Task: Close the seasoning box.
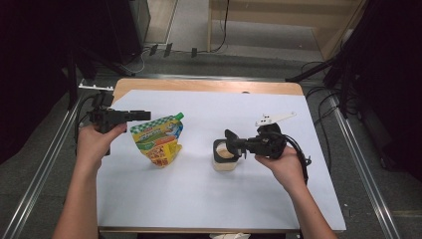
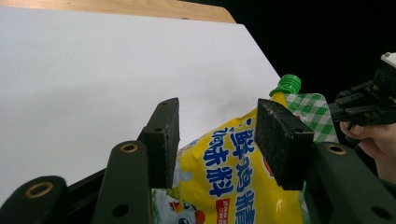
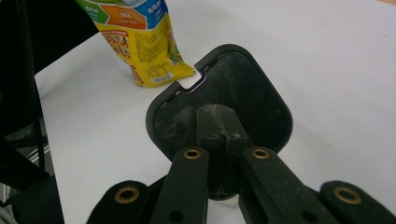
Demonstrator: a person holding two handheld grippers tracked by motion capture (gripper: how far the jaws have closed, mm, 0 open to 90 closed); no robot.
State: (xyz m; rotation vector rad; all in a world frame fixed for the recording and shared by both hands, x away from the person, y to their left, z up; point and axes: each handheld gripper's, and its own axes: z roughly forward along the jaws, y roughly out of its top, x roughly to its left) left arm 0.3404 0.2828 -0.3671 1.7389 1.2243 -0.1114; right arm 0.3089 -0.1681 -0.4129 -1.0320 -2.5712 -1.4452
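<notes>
A yellow stand-up pouch (image 1: pixel 158 141) with a green screw cap (image 1: pixel 179 116) stands left of centre on the white sheet. My left gripper (image 1: pixel 148 115) hovers at its upper left corner. In the left gripper view the jaws (image 2: pixel 217 135) stand open, with the pouch (image 2: pixel 233 186) behind and below the pads, which do not press on it. My right gripper (image 1: pixel 238 143) is shut on a black rounded-square lid (image 3: pixel 247 88), held tilted just above a small black-rimmed cup (image 1: pixel 224 164) of beige contents. The right gripper (image 3: pixel 218 126) pinches the lid's middle tab.
A white sheet (image 1: pixel 199 194) covers most of the wooden table (image 1: pixel 199 85). Metal rails (image 1: pixel 45 164) run along both sides, and cables (image 1: pixel 318 94) lie on the floor to the right. The person's right hand and its gripper (image 2: pixel 364 105) show beyond the pouch.
</notes>
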